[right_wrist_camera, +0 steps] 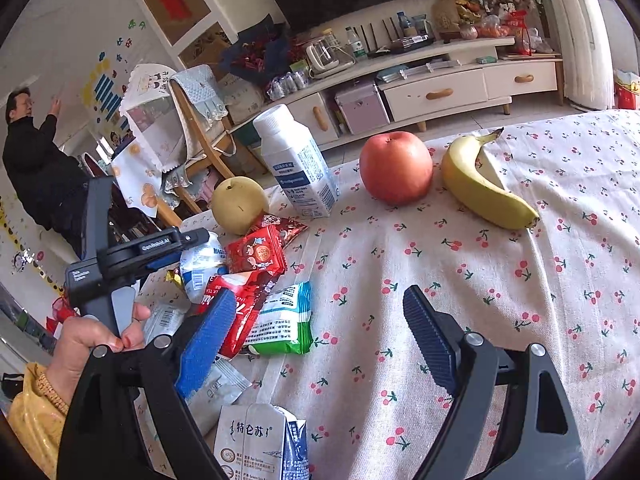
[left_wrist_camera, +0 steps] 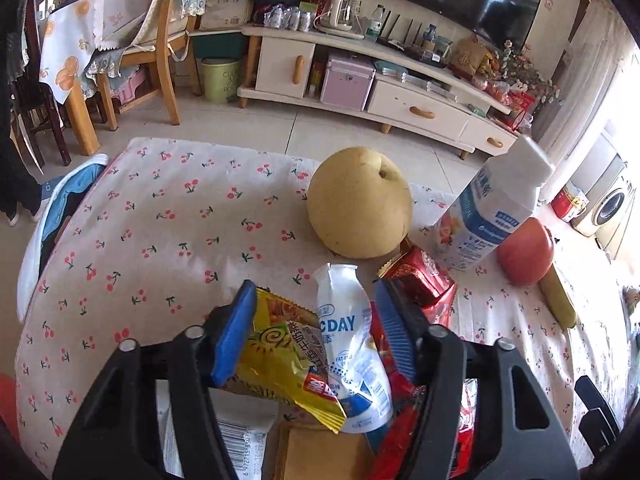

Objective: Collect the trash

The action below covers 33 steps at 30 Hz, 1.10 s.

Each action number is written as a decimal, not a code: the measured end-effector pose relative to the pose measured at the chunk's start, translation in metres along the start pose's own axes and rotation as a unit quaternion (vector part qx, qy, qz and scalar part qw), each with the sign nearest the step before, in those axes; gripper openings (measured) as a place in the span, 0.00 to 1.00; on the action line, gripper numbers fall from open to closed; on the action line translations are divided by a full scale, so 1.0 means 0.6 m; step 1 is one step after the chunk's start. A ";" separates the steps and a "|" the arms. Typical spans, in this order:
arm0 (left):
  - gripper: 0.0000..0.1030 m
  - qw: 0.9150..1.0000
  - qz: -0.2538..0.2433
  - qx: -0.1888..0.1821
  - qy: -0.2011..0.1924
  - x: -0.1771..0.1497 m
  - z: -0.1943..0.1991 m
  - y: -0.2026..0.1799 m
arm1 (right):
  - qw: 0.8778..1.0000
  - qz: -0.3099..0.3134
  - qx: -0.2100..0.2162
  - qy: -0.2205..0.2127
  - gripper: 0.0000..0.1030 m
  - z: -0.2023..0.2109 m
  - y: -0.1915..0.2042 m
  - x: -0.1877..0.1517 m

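Note:
A pile of trash lies on the cherry-print tablecloth. My left gripper is shut on a crumpled yellow snack wrapper and a squashed white drink pouch, which sit between its blue pads. From the right wrist view, the left gripper reaches into the pile from the left, held by a hand. My right gripper stands open above the cloth with nothing gripped. Its left finger hangs over a red wrapper and a green-white packet. More red wrappers lie behind.
A pear, an upright white milk bottle, an apple and a banana stand in a row behind the pile. A flattened milk carton lies near the front. A person stands far left.

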State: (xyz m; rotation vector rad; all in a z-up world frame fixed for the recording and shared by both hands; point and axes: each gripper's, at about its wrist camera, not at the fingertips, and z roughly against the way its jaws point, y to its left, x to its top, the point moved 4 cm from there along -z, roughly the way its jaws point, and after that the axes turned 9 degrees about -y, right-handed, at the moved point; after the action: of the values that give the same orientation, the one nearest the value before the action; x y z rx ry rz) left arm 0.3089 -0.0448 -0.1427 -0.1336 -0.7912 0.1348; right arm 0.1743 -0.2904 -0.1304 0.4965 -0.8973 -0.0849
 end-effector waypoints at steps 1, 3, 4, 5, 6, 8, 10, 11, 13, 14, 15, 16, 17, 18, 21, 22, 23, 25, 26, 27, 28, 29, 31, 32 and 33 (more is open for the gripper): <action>0.51 1.000 -0.004 0.006 0.006 -0.005 -0.006 0.000 | 1.000 -0.001 0.001 0.000 0.83 0.000 0.000 0.001; 0.48 1.000 -0.021 0.012 0.007 -0.014 -0.007 -0.006 | 1.000 0.003 0.001 0.002 0.82 0.001 -0.001 0.000; 0.44 1.000 -0.025 0.010 0.012 -0.020 -0.005 -0.010 | 1.000 0.007 0.000 0.003 0.82 0.001 -0.002 0.000; 0.44 0.999 -0.027 0.009 0.016 -0.026 -0.002 -0.013 | 1.000 0.010 -0.002 0.004 0.83 0.001 -0.002 0.000; 0.44 0.999 -0.031 0.009 0.018 -0.034 0.004 -0.016 | 1.000 0.012 -0.004 0.005 0.83 0.001 -0.003 -0.002; 0.43 0.999 -0.045 0.006 0.019 -0.052 0.018 -0.024 | 1.000 0.011 -0.004 0.007 0.82 0.001 -0.004 -0.002; 0.43 0.998 -0.047 -0.017 0.031 -0.071 0.034 -0.034 | 1.000 0.007 -0.002 0.007 0.83 0.003 -0.001 -0.003; 0.43 0.998 -0.049 -0.028 0.036 -0.082 0.043 -0.042 | 1.000 0.006 -0.001 0.007 0.82 0.004 0.000 -0.003; 0.43 0.996 -0.061 -0.044 0.043 -0.107 0.066 -0.057 | 1.000 0.007 0.002 0.007 0.82 0.005 0.003 -0.002; 0.43 0.995 -0.065 -0.054 0.049 -0.120 0.076 -0.064 | 1.000 0.009 0.003 0.007 0.82 0.006 0.005 -0.002; 0.43 0.994 -0.067 -0.063 0.055 -0.131 0.085 -0.070 | 1.000 0.011 0.004 0.007 0.82 0.006 0.007 -0.002; 0.43 0.993 -0.069 -0.071 0.061 -0.144 0.095 -0.077 | 1.000 0.013 0.004 0.006 0.82 0.007 0.009 -0.003; 0.43 0.992 -0.071 -0.080 0.067 -0.155 0.104 -0.084 | 1.000 0.014 0.004 0.006 0.82 0.008 0.011 -0.003; 0.43 0.990 -0.077 -0.092 0.073 -0.166 0.114 -0.091 | 1.000 0.015 0.005 0.006 0.82 0.009 0.013 -0.003; 0.43 0.986 -0.084 -0.113 0.085 -0.180 0.134 -0.100 | 1.000 0.017 0.005 0.006 0.82 0.009 0.015 -0.003; 0.43 0.987 -0.084 -0.113 0.079 -0.174 0.139 -0.099 | 1.000 0.017 0.005 0.006 0.82 0.009 0.014 -0.003; 0.45 0.988 -0.088 -0.110 0.067 -0.163 0.145 -0.096 | 1.000 0.017 0.004 0.007 0.82 0.008 0.014 -0.003; 0.74 0.989 -0.103 -0.104 0.033 -0.132 0.155 -0.098 | 1.000 0.016 0.001 0.007 0.82 0.009 0.014 -0.004; 0.80 0.989 -0.110 -0.101 0.016 -0.115 0.156 -0.099 | 1.000 0.014 0.001 0.006 0.82 0.009 0.013 -0.003; 0.82 0.987 -0.121 -0.105 0.004 -0.099 0.152 -0.103 | 1.000 0.010 0.002 0.006 0.82 0.009 0.011 -0.002; 0.82 0.984 -0.139 -0.109 0.000 -0.086 0.143 -0.111 | 1.000 0.007 0.004 0.006 0.82 0.008 0.009 -0.002; 0.82 0.982 -0.158 -0.106 0.002 -0.076 0.128 -0.118 | 1.000 0.004 0.005 0.007 0.82 0.007 0.008 -0.003; 0.82 0.976 -0.188 -0.106 0.015 -0.061 0.095 -0.133 | 1.000 0.003 0.004 0.009 0.82 0.005 0.006 -0.004; 0.82 0.973 -0.201 -0.114 0.027 -0.057 0.078 -0.139 | 1.000 0.004 0.005 0.010 0.82 0.005 0.006 -0.004; 0.82 0.970 -0.211 -0.116 0.038 -0.055 0.061 -0.142 | 1.000 0.005 0.005 0.009 0.82 0.005 0.006 -0.003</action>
State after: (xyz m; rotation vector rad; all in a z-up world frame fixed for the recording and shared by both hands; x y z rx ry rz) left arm 0.2657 -0.1318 -0.1255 -0.1876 -0.7410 -0.3666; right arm 0.1704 -0.2877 -0.1286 0.5009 -0.8826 -0.0658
